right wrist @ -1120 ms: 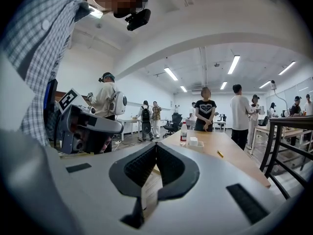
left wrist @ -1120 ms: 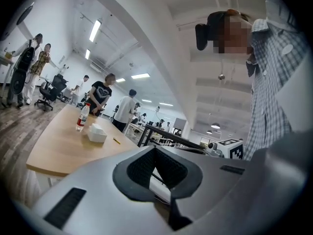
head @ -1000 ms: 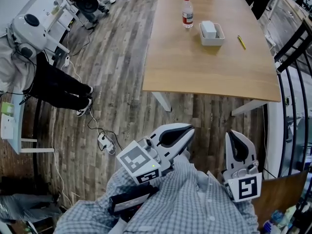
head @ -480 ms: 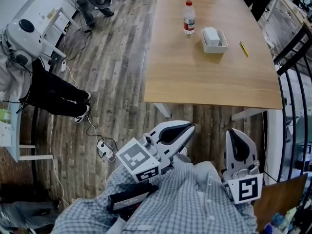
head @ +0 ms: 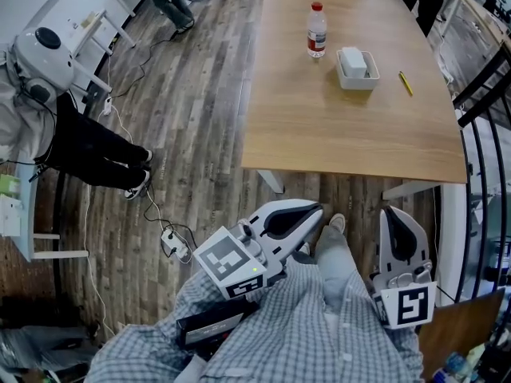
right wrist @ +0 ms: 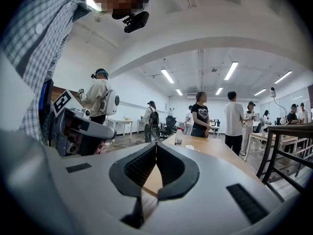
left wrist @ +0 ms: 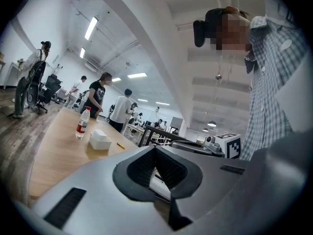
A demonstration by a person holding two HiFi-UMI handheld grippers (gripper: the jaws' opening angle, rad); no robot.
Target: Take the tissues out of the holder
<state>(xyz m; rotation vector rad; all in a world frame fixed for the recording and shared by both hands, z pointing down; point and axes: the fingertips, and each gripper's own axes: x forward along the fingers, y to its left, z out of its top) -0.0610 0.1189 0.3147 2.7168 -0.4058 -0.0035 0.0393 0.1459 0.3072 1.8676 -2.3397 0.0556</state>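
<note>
The left gripper [head: 307, 210] and right gripper [head: 398, 218] are carried low in the frame, each closed tip to tip on nothing, since the tissues [head: 352, 57], seated in the holder [head: 357, 80] at upper right, are well out of reach. Against the earlier frame, the table [head: 319, 126] is drawn nearer and a leg is stepped forward between the grippers.

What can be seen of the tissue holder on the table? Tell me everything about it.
The tissue holder is a small white rectangular tray, open on top, plastic by its look. It sits flat and upright on the far part of the wooden table, to the right of a red-capped water bottle and to the left of a yellow pencil, touching neither. A white block of tissues lies inside, rising above the rim. Nothing else touches it.
</note>
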